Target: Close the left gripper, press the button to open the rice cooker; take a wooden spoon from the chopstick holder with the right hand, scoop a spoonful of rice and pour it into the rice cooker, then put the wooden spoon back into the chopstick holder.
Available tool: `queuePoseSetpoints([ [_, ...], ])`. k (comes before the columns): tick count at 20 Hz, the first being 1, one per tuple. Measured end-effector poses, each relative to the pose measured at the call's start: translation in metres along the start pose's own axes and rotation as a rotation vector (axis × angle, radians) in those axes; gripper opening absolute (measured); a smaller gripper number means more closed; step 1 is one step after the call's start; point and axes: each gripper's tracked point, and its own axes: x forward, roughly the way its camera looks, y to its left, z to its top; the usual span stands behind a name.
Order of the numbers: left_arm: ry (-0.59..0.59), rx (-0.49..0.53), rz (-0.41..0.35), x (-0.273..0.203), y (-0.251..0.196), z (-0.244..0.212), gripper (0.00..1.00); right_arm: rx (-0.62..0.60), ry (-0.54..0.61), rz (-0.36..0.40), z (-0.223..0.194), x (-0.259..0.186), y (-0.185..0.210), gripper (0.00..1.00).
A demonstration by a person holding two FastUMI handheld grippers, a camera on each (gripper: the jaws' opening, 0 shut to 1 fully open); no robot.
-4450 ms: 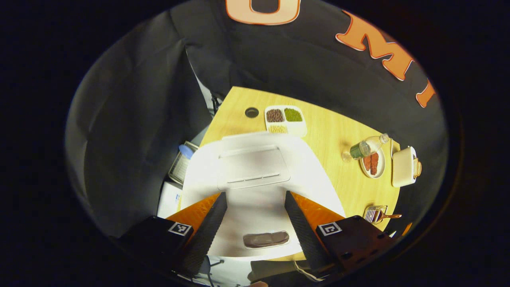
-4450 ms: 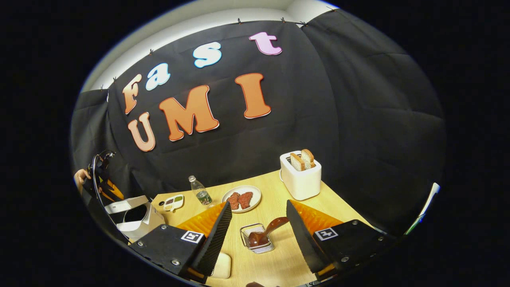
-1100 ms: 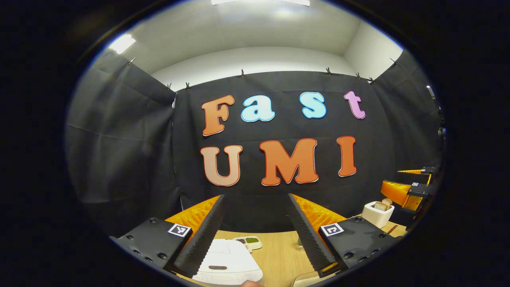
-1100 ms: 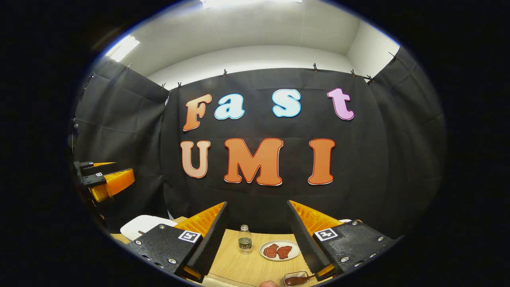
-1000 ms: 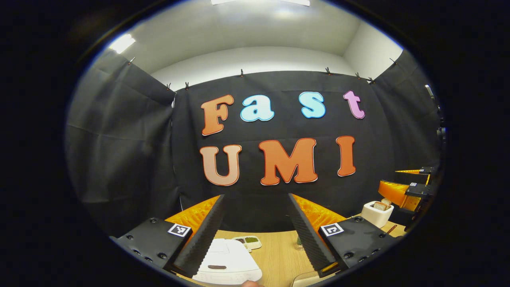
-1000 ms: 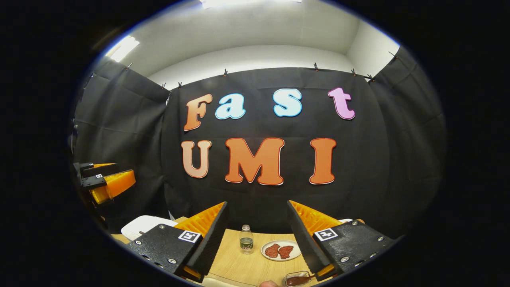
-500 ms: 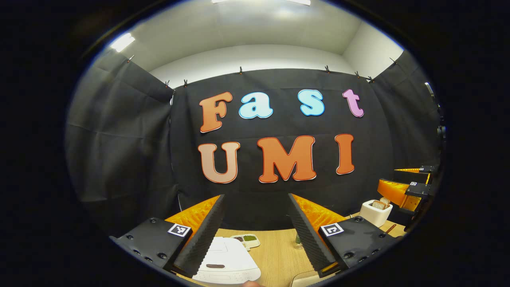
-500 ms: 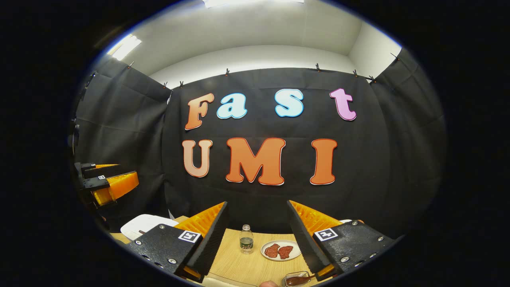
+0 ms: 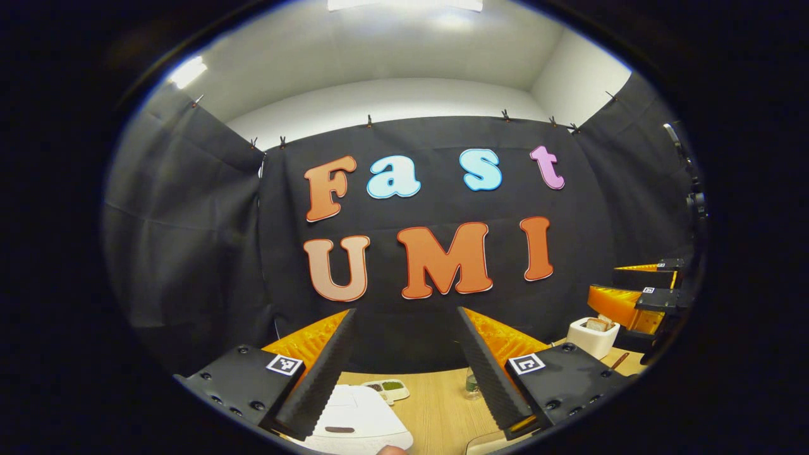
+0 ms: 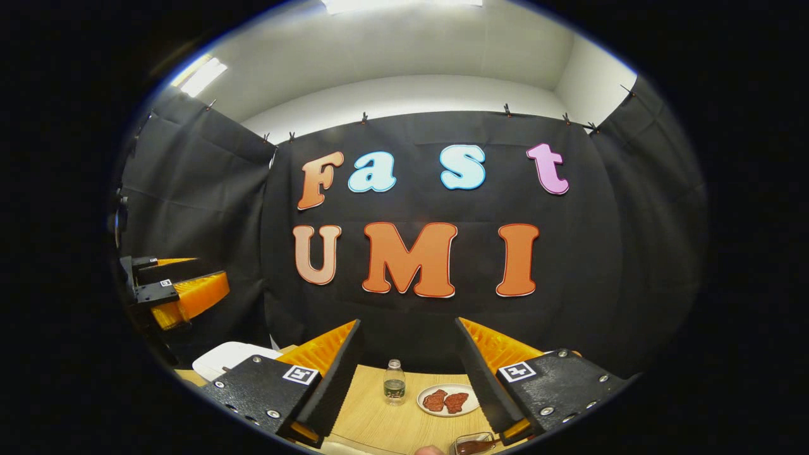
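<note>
Both grippers are held up level, pointing at the black cloth wall, and both have their fingers spread wide with nothing between them. In the left gripper view, the left gripper (image 9: 404, 373) sits above the near edge of the wooden table (image 9: 439, 404), and the white rice cooker (image 9: 357, 423) is low down just under its left finger, lid down, with the dark button (image 9: 339, 430) on its front showing. The cooker's near edge gets cut off at the bottom, so I can't see all of it. Behind it there's a small divided dish (image 9: 387, 387) with green and brown stuff in it, and a bottle (image 9: 471, 382) half hidden behind the right finger. Off to the right is a white toaster (image 9: 591, 335) with bread in it, and the right gripper (image 9: 622, 291) hangs above that, well apart from the left one, so plenty of free air between them. In the right gripper view, the right gripper (image 10: 407, 373) is over the table (image 10: 379, 423) with the bottle (image 10: 394, 382) and a plate (image 10: 447, 399) of reddish pieces visible in the gap. The wire chopstick holder (image 10: 471, 444) with the wooden spoon (image 10: 474, 447) in it is right at the bottom edge, mostly cut off. The rice cooker (image 10: 221, 359) peeks out at the left, partly behind the finger, with the left gripper (image 10: 189, 281) above it.
</note>
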Motion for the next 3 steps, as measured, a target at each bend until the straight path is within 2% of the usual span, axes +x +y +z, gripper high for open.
queuePoseSetpoints([
  [1,0.003,-0.001,0.002,0.0005,0.0014,-0.0008,1.0,0.0,0.001,-0.001,-0.0003,-0.0004,-0.0007,0.93],
  [2,0.01,0.0,0.008,0.0006,0.0032,-0.0025,1.0,0.0,0.004,-0.001,-0.0013,-0.0002,-0.0006,0.88],
  [3,0.015,-0.001,0.011,0.0007,0.005,-0.0039,1.0,0.002,0.007,-0.001,-0.0018,-0.0007,-0.0002,0.88],
])
